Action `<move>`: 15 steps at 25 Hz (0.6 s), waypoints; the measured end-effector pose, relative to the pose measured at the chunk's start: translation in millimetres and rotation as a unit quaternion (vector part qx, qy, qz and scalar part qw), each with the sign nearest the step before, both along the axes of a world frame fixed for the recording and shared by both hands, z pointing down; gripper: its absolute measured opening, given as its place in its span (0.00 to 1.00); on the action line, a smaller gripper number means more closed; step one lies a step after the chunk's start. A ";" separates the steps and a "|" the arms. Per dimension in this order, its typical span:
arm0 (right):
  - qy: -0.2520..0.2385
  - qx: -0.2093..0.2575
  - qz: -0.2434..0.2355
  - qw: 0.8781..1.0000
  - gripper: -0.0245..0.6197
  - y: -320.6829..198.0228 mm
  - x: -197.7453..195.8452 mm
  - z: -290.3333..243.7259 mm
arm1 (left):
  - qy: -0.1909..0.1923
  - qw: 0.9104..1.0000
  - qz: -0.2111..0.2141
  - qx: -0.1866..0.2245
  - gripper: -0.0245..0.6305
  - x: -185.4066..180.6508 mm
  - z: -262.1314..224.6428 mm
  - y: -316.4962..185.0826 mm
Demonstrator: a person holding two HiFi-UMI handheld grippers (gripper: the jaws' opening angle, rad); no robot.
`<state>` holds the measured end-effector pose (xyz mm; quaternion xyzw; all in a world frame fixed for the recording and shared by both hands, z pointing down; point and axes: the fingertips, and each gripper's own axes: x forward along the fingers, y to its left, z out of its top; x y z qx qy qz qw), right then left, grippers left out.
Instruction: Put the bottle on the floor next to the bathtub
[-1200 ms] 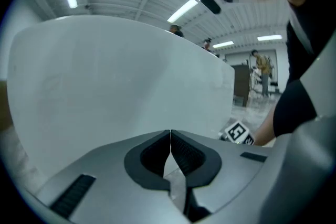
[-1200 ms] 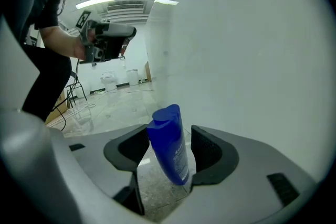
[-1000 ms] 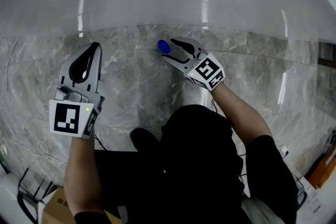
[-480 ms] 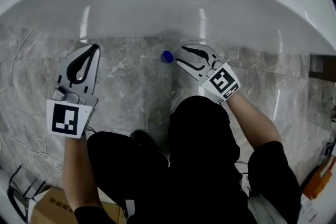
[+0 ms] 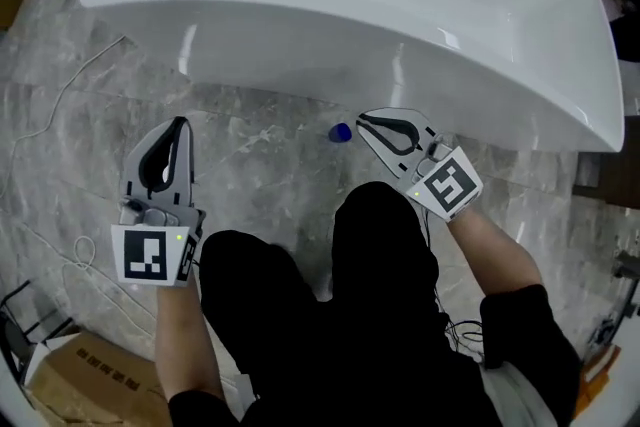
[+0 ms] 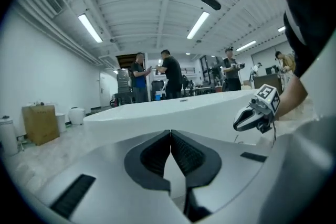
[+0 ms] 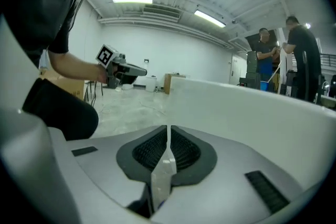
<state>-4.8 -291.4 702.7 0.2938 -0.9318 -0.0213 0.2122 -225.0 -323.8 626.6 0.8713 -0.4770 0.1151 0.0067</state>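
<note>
The bottle [image 5: 340, 132] stands on the grey marble floor right beside the white bathtub [image 5: 300, 25]; from above only its blue cap shows. My right gripper [image 5: 362, 120] hovers just right of the bottle, apart from it. Its jaws are closing and have nothing between them; in the right gripper view [image 7: 168, 127] they nearly meet. My left gripper [image 5: 181, 121] is held over the floor further left, shut and empty, as the left gripper view [image 6: 170, 132] confirms.
The tub's wall [image 7: 252, 113] rises close ahead of both grippers. A white cable [image 5: 60, 105] trails over the floor at left. A cardboard box [image 5: 90, 380] sits at bottom left. Several people [image 6: 168, 73] stand beyond the tub.
The right gripper let go of the bottle, drew back to the right and closed its jaws. The bottle stays on the floor. The head view has risen and shows the whole tub.
</note>
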 end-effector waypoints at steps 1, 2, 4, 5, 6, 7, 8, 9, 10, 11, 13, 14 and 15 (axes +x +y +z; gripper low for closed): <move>-0.018 -0.004 0.004 1.000 0.10 1.3 -10.9 -22.2 | 0.008 1.000 -0.006 -0.004 0.06 -1.2 -15.0 7.5; -0.032 -0.007 0.011 0.999 0.10 1.4 -20.5 -44.6 | 0.013 1.000 -0.007 -0.005 0.06 -1.3 -30.5 15.0; -0.045 -0.004 0.026 0.999 0.10 -0.3 -35.7 -88.7 | 0.009 1.000 -0.006 -0.002 0.06 -0.8 -61.2 29.8; -0.049 -0.003 0.033 0.998 0.10 -0.4 -41.7 -109.4 | -0.002 1.000 -0.006 -0.004 0.06 -2.8 -73.3 37.4; -0.053 -0.007 0.041 0.998 0.09 0.4 -46.6 -128.8 | -0.014 1.000 -0.007 -0.013 0.06 -7.2 -83.0 44.6; -0.057 -0.016 0.048 0.997 0.09 1.9 -50.5 -146.5 | -0.015 0.999 -0.011 -0.025 0.06 -13.1 -93.0 50.7; -0.060 -0.027 0.053 0.996 0.09 3.9 -53.9 -163.4 | -0.004 0.999 -0.019 -0.039 0.06 -19.4 -105.0 55.4; -0.062 -0.038 0.054 0.996 0.09 6.0 -56.9 -180.2 | 0.013 0.998 -0.027 -0.050 0.06 -24.6 -118.8 59.1; -0.063 -0.046 0.054 0.995 0.09 8.3 -59.6 -197.5 | 0.027 0.997 -0.032 -0.057 0.06 -27.7 -133.8 62.2; -0.064 -0.051 0.053 0.995 0.09 11.0 -62.1 -215.6 | 0.037 0.997 -0.035 -0.061 0.06 -28.6 -149.6 65.1; -0.063 -0.056 0.048 0.995 0.09 19.4 -67.4 -254.1 | 0.046 0.996 -0.035 -0.065 0.06 -26.5 -182.8 72.9; -0.063 -0.057 0.047 0.995 0.09 25.3 -70.3 -274.6 | 0.048 0.996 -0.033 -0.068 0.06 -24.5 -200.2 78.1; -0.063 -0.059 0.046 0.995 0.09 32.0 -73.1 -295.5 | 0.050 0.996 -0.031 -0.072 0.06 -22.3 -217.9 83.7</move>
